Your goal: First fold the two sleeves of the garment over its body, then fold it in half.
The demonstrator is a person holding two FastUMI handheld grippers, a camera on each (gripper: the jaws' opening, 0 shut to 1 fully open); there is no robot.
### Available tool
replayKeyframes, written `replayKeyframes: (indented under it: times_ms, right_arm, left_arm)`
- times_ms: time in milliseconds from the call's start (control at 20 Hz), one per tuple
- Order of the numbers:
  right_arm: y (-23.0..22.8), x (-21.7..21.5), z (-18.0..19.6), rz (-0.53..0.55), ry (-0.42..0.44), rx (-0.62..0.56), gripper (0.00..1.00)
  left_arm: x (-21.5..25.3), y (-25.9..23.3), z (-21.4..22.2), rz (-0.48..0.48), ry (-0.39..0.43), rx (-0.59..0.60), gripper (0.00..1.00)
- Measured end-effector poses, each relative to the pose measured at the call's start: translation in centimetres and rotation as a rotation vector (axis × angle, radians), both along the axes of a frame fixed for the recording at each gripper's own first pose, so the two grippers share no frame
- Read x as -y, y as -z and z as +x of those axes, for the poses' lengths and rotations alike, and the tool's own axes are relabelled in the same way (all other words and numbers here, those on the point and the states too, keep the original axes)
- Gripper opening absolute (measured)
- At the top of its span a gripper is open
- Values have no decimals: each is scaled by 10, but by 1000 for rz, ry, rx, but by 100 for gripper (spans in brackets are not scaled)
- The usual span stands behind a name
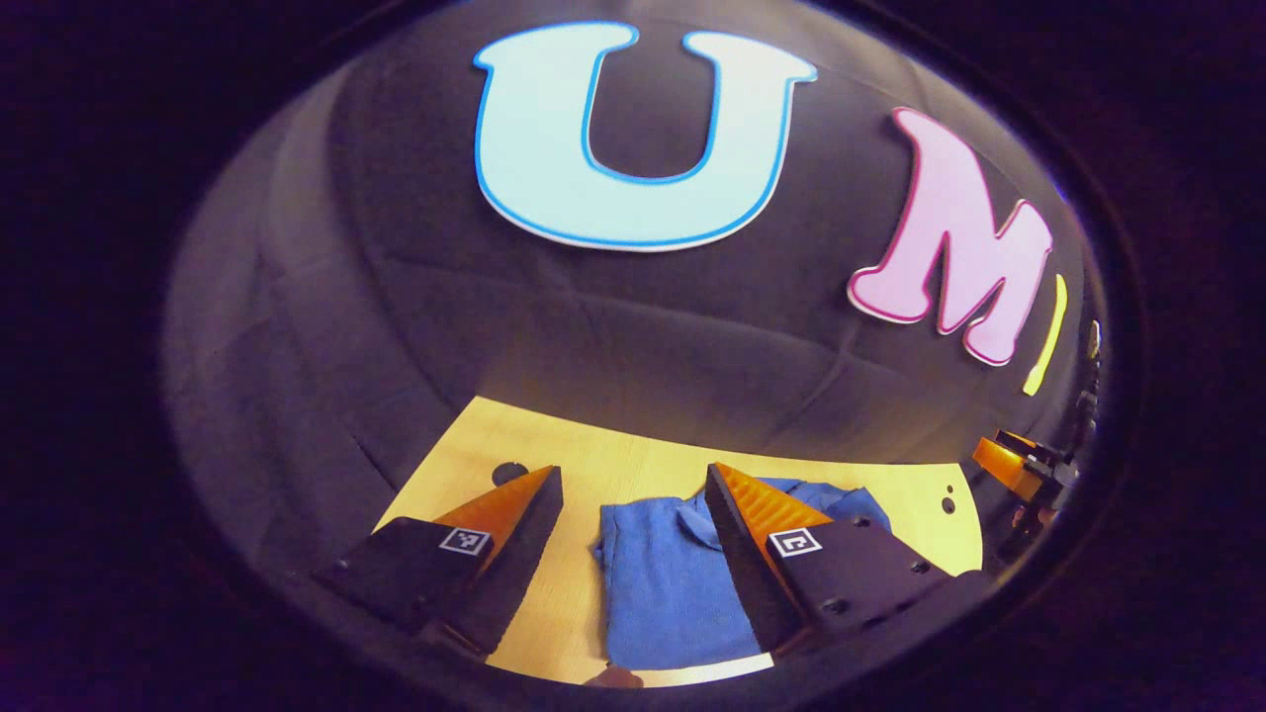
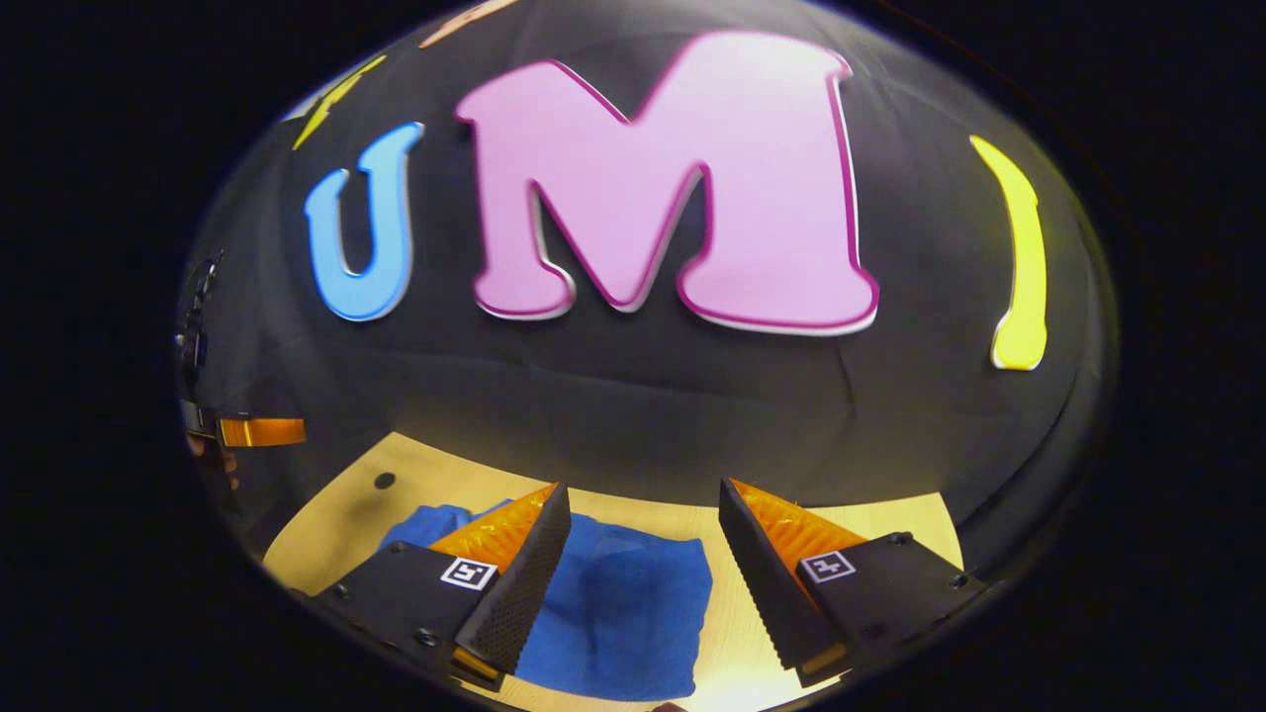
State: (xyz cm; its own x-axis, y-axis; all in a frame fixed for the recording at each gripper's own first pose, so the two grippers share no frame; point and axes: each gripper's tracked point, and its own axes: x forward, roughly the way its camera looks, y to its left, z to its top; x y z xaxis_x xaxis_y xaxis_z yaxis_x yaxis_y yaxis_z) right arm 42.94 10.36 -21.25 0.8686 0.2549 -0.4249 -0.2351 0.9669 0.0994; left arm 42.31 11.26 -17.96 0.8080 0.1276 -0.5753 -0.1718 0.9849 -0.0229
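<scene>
Shirt, blue, lies on the yellow table in the left gripper view, under the left gripper, whose fingers are spread and hold nothing. At the far right edge is the right gripper.

In the right gripper view the shirt looks like a neat block, sleeves seemingly tucked in. The right gripper is spread wide, empty. Next, I think, both must go down, pinch one edge and fold it in half.

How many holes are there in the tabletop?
3 in the left gripper view: one near the table's far-left edge, two small ones at its right end. Others may hide under the blue garment or fingers.
</scene>
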Motion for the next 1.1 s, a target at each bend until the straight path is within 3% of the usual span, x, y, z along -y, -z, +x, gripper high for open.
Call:
replayKeyframes:
  times_ms: [150, 250, 500, 650, 900, 1000, 1100]
  right_arm:
    - [-46, -16, -56, -23, -24, 84, 95]
    - [-65, -15, -98, -33, 10, 110, 95]
    - [-104, -40, -212, -30, 67, 194, 95]
    - [-113, -46, -267, 17, 81, 187, 95]
    - [-153, -29, -318, 8, 75, 294, 94]
    - [-175, -34, -338, 41, 17, 372, 94]
    - [-181, -30, -361, 65, -33, 368, 90]
  left_arm:
    - [26, -47, -55, 83, 48, 123, 84]
    - [42, -63, -87, 130, 64, 181, 84]
    - [81, -107, -171, 156, 113, 331, 84]
    - [99, -125, -222, 168, 126, 425, 82]
    - [139, -162, -295, 160, 116, 559, 82]
    - [141, -173, -325, 180, 34, 572, 80]
    - [147, -170, -346, 180, -14, 537, 81]
